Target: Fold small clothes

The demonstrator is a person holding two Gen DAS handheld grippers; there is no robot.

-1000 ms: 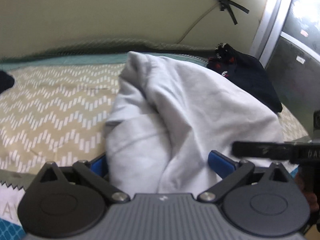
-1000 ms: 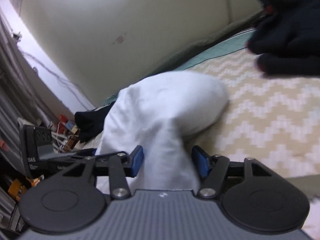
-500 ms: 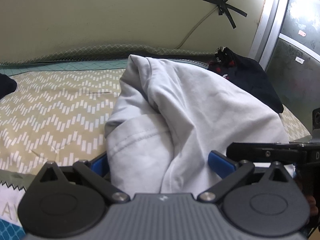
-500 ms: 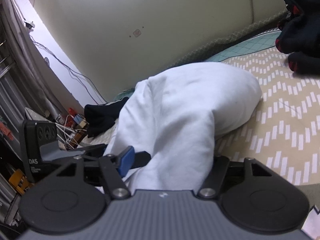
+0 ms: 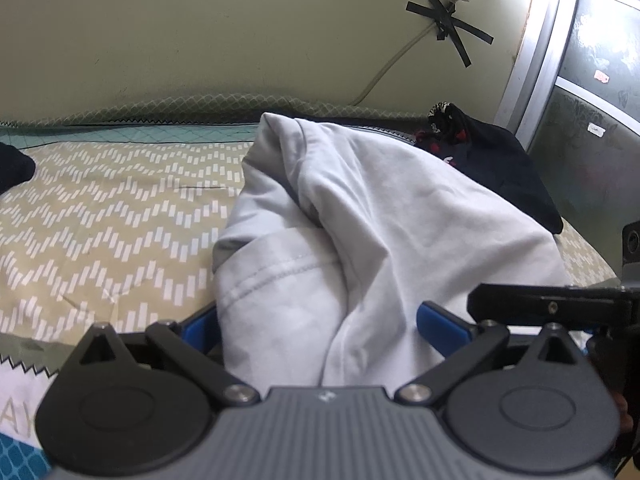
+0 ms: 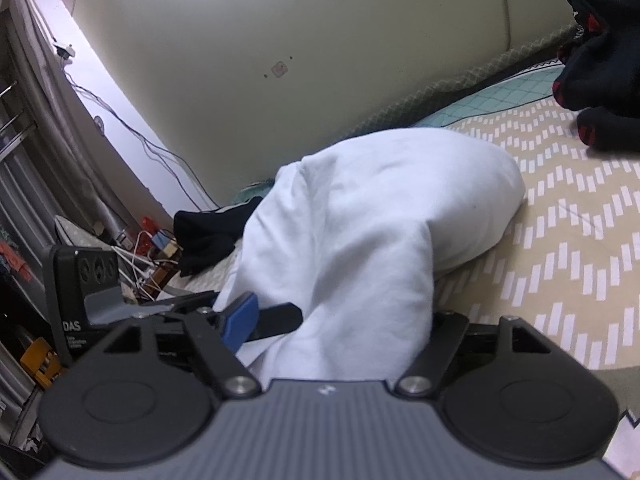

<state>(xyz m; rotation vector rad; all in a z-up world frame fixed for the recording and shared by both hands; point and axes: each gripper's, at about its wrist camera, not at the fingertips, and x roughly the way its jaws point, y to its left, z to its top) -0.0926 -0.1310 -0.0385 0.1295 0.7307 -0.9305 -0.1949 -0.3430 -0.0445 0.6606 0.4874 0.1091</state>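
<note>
- Left gripper (image 5: 320,322), in its own wrist view, has its blue pads spread wide on either side of the pale grey-white cotton garment (image 5: 384,232); cloth fills the gap and hides the contact, so I cannot tell whether it grips or only straddles.
- That garment lies bunched in a mound on the beige chevron-patterned bedspread (image 5: 104,216), running from the near edge toward the far wall, with a hem seam showing near the left pad.
- If I lift from here on a loose hold, I judge the fabric would slide out and the fold collapse.
- A dark navy garment with red spots (image 5: 492,160) lies far right, just beside the mound; a careless sweep could drag it along.
- Right gripper (image 6: 340,320), in its own view, has just been opening its jaws; cloth drapes between them, but the blue left pad stands clear of it, so I read it as released.
- The draped cloth hides the right pad, so pulling back could snag it and undo the mound.
- Another black garment with red trim (image 6: 600,56) sits far right, well apart.
</note>
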